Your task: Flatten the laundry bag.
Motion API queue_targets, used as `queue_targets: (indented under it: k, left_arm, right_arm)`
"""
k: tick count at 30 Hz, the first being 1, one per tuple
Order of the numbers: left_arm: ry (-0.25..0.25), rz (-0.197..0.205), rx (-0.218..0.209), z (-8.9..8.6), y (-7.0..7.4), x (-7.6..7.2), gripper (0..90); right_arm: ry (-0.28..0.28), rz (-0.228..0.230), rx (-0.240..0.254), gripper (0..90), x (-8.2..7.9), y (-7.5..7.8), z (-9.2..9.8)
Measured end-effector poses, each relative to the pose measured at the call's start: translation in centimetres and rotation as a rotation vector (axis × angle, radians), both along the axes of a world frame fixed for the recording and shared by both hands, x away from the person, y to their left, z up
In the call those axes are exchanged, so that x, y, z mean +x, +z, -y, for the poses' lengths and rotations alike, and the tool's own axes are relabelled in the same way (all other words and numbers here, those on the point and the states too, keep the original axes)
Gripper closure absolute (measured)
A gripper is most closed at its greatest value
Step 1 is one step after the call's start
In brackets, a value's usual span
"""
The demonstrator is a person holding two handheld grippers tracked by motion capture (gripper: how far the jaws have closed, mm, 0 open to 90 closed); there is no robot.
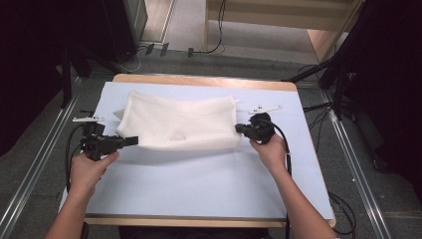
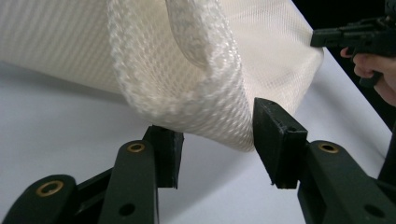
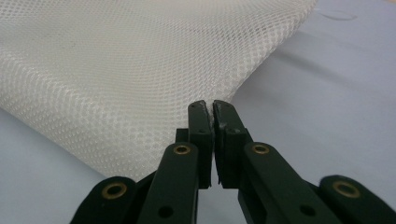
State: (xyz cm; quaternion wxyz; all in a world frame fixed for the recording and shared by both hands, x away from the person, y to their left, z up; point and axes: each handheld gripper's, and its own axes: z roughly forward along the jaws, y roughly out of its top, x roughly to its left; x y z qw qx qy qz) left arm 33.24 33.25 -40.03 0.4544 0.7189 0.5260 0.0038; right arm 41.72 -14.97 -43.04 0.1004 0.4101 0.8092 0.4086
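A white mesh bag (image 1: 179,124) lies across the far half of the light blue table top (image 1: 199,184). Its near edge sags and casts a shadow on the top. My left gripper (image 1: 133,141) is at the bag's near left corner. In the left gripper view the jaws (image 2: 215,135) stand open around the thick woven hem (image 2: 187,70), which hangs between the pads without being pressed. My right gripper (image 1: 239,129) is at the bag's right end. In the right gripper view its jaws (image 3: 209,105) are shut, with the mesh edge (image 3: 116,60) pinched at the tips.
The table's wooden rim (image 1: 199,79) runs along the far side. Beyond it, cables (image 1: 149,50) lie on the grey floor, and dark stands flank both sides. Bare blue surface extends from the bag to the near edge. The right gripper (image 2: 350,35) appears far off in the left gripper view.
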Motion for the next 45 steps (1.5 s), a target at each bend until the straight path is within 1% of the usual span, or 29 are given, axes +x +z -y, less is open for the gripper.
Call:
queue_targets:
  k: [1,2,3,4,6,10,13,14,15,16,17,18,20,21,23,25,27,29,30,31,32,33,34,35,37,39,41,43,45]
  left_arm:
    - [-0.005,-0.003,-0.006,0.1,0.0,-0.1,53.9]
    - [-0.011,-0.005,0.003,0.2,0.0,-0.2,53.6]
    - [-0.011,-0.003,0.011,0.2,0.0,-0.4,53.0]
    - [-0.012,0.002,0.025,0.1,0.1,-0.6,52.6]
    - [-0.006,0.008,0.035,-0.2,0.2,-0.9,50.8]
    - [0.017,-0.007,0.043,-1.4,0.2,-1.2,48.5]
    - [0.041,0.0,0.05,-2.2,0.5,-1.3,47.0]
    - [0.048,0.004,0.053,-2.4,0.6,-1.3,46.6]
    - [0.052,0.007,0.06,-2.6,0.8,-1.2,45.9]
    - [0.056,0.011,0.067,-2.6,0.9,-1.1,44.9]
    - [0.053,0.014,0.075,-2.6,1.1,-0.9,44.3]
    - [0.053,0.018,0.085,-2.5,1.3,-0.7,43.7]
    - [0.046,0.026,0.096,-2.2,1.8,-0.3,42.8]
    - [0.043,0.028,0.097,-2.1,1.9,-0.2,42.7]
    - [0.035,0.025,0.1,-1.8,2.2,0.4,42.6]
    - [0.031,0.022,0.114,-1.5,2.3,1.2,42.1]
    - [0.034,0.018,0.124,-1.3,2.1,2.1,41.6]
    - [0.034,0.009,0.13,-1.0,1.8,3.0,41.5]
    - [0.037,0.009,0.137,-0.8,1.5,3.5,41.2]
    - [0.039,0.006,0.143,-0.8,1.3,3.9,41.2]
    - [0.045,0.001,0.138,-0.7,1.0,4.3,41.3]
    - [0.047,-0.006,0.136,-0.6,0.7,4.7,41.2]
    - [0.057,-0.01,0.147,-0.5,0.3,5.3,41.2]
    - [0.06,-0.012,0.152,-0.4,0.1,5.6,41.2]
    - [0.063,-0.028,0.155,-0.3,-0.5,6.4,41.2]
    - [0.066,-0.039,0.15,-0.1,-1.1,7.0,41.2]
    - [0.068,-0.05,0.155,0.0,-1.7,7.6,41.3]
    - [0.069,-0.061,0.153,0.1,-2.3,8.0,41.8]
    - [0.068,-0.07,0.139,0.2,-2.8,8.3,43.2]
  right_arm:
    - [-0.004,0.0,0.0,88.2,-0.1,0.0,0.4]
    - [-0.012,0.002,-0.001,88.3,-0.1,0.0,0.8]
    - [-0.018,0.005,-0.013,88.2,-0.1,0.0,1.1]
    - [-0.025,0.004,-0.02,88.2,-0.2,-0.1,1.5]
    - [-0.042,-0.004,-0.024,88.2,-0.1,-0.3,2.3]
    - [-0.052,-0.012,-0.022,87.7,0.0,-0.7,3.6]
    - [-0.062,-0.021,-0.044,87.2,-0.3,-0.8,4.2]
    - [-0.063,-0.017,-0.057,86.9,-0.4,-0.9,4.5]
    - [-0.067,-0.02,-0.069,85.6,-0.5,-1.0,4.7]
    - [-0.066,-0.026,-0.062,81.9,-0.5,-1.1,4.9]
    - [-0.065,-0.044,-0.046,77.3,-0.5,-1.2,5.1]
    - [-0.069,-0.048,-0.038,72.9,-0.5,-1.2,5.3]
    - [-0.074,-0.02,-0.004,64.2,-0.5,-1.0,5.6]
    - [-0.088,-0.005,0.023,59.7,-0.5,-0.7,5.7]
    - [-0.087,0.001,0.056,55.9,-0.3,-0.5,5.7]
    - [-0.094,0.003,0.051,53.4,0.1,-0.3,5.5]
    - [-0.087,0.002,0.045,52.0,0.7,-0.4,5.2]
    - [-0.083,0.008,0.052,51.8,1.2,-0.6,5.0]
    - [-0.082,-0.005,0.044,51.2,1.6,-0.6,4.8]
    - [-0.081,-0.006,0.032,51.1,2.0,-0.6,4.6]
    - [-0.08,-0.004,0.033,51.1,2.2,-0.6,4.5]
    - [-0.085,0.007,0.037,51.2,2.5,-0.6,4.5]
    - [-0.088,0.011,0.052,51.0,2.8,-0.7,4.5]
    - [-0.094,-0.008,0.056,50.3,3.3,-0.7,4.4]
    - [-0.098,-0.01,0.055,50.0,3.9,-0.7,4.2]
    - [-0.112,0.011,0.076,49.9,4.4,-0.9,4.1]
    - [-0.115,-0.021,0.074,49.0,5.2,-1.2,3.9]
    - [-0.112,-0.018,0.091,48.9,5.6,-1.3,3.8]
    - [-0.121,-0.014,0.117,50.2,5.9,-1.5,3.5]
